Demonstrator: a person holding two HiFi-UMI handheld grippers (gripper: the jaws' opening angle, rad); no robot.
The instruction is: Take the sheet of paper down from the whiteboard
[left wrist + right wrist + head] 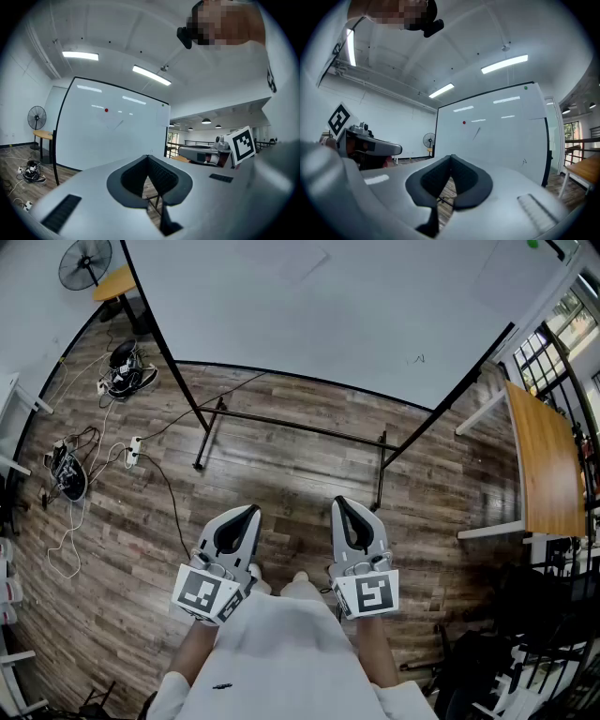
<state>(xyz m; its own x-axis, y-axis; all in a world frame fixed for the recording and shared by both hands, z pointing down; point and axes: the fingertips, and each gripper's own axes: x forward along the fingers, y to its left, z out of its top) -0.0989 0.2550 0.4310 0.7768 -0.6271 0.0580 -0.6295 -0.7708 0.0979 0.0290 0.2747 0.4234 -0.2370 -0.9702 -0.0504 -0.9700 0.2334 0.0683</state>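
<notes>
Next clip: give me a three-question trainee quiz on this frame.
1. True or false: the left claw holds the paper.
2. What colour is the magnet on the paper: A red, B blue, C black?
3. Fill in: the right claw is ___ and empty.
Key: 1 false; 2 A; 3 shut.

The head view looks steeply down onto the floor (281, 474), with the whiteboard (375, 324) across the frame's top. Both gripper views look level along their fingers (164, 178) at that whiteboard from well back. All three views share it.
</notes>
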